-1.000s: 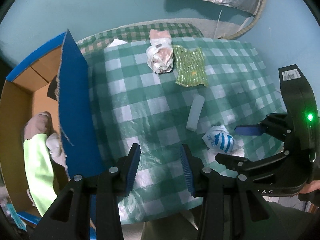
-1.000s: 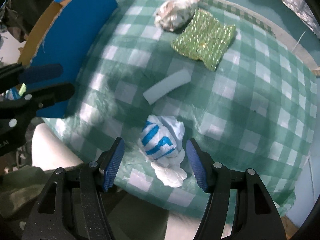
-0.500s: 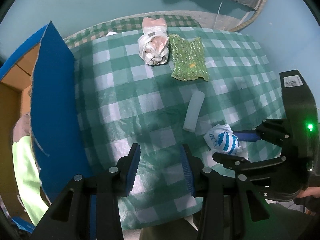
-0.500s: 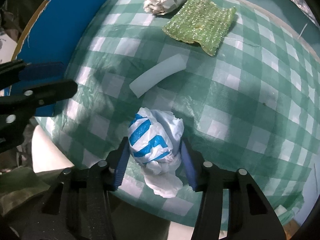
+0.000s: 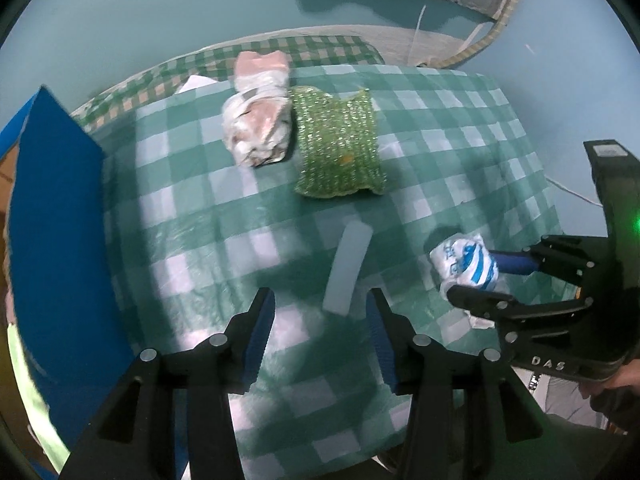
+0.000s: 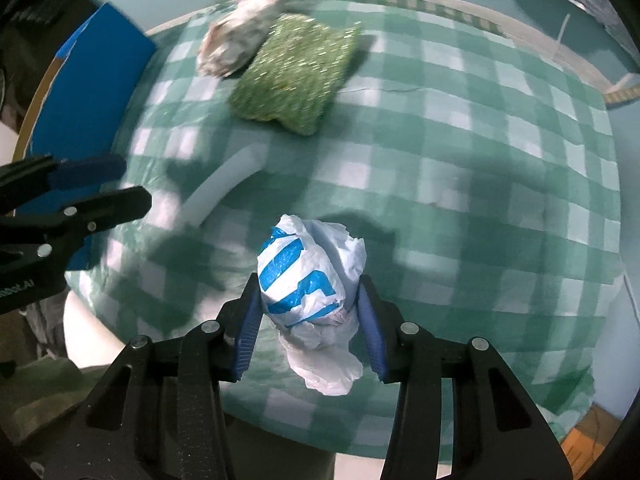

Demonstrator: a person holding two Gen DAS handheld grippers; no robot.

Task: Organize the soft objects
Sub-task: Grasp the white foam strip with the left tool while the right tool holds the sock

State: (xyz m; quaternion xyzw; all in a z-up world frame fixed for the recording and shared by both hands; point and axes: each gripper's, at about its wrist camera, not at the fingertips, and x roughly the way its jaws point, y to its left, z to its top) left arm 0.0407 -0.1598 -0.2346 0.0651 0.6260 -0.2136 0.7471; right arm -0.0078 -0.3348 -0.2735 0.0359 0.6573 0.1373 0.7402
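**Striped bag bundle pinched over the checked desk**

Green-and-white checked cloth covers the desk (image 5: 440, 128), which stands on a pale blue floor (image 5: 120, 20).

Nearest, at the bottom of the right wrist view, the right hand-held gripper (image 6: 310, 320) pinches a crumpled white plastic bag bundle with blue stripes (image 6: 308, 276); both blue pads press its sides and a loose white tail hangs below. In the left wrist view the same bundle (image 5: 466, 264) sits at middle right, held between those fingers.

At the bottom of the left wrist view the left hand-held gripper (image 5: 320, 332) is spread with nothing between its pads, and its jaws are opening. Just beyond its tips lies a pale translucent flat strip (image 5: 348, 268) on the cloth.

Farther up, a glittery green knitted scouring pad (image 5: 338, 144) lies flat, touching a crumpled clear plastic bag with pinkish contents (image 5: 258, 120) at its left.

Along the left edge stands a blue-faced cardboard box flap (image 5: 56, 240).
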